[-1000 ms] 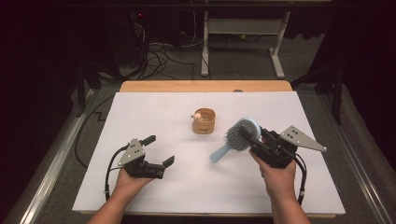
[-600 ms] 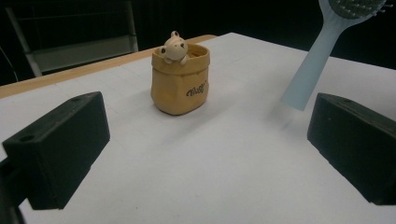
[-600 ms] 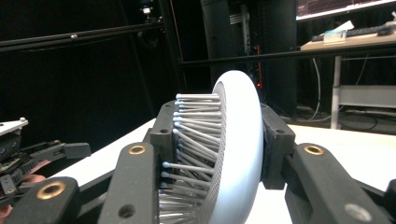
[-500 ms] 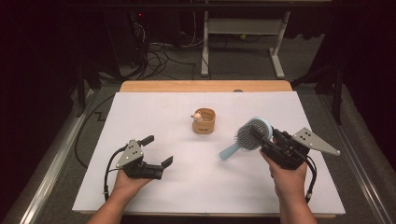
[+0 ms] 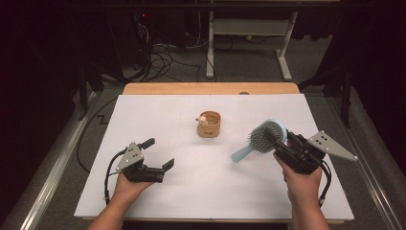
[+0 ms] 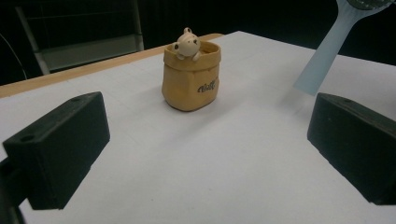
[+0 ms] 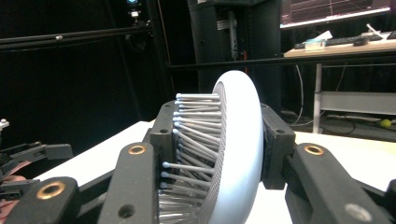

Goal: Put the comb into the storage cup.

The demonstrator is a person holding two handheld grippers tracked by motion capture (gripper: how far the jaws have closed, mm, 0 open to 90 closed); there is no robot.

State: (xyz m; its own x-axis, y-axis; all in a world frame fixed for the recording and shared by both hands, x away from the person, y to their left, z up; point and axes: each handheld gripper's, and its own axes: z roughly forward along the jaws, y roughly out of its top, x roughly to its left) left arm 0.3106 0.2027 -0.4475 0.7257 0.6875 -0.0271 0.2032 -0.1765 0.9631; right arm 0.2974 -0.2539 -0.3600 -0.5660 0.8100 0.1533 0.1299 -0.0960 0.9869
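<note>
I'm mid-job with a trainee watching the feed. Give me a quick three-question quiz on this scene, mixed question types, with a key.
1. True or false: the right gripper has its jaws clamped on the head of the light blue hairbrush.
2. Multiple choice: where is the tan holder with the small bear figure at its rim?
A. between the left gripper's jaws
B. standing free on the white table cover, near the middle
C. lying tipped over beside the brush
3. Fill in: the left gripper has its jaws ____ with nothing between them.

Key
1. True: one jaw presses the bristle side, the other the smooth back.
2. B
3. open
</note>
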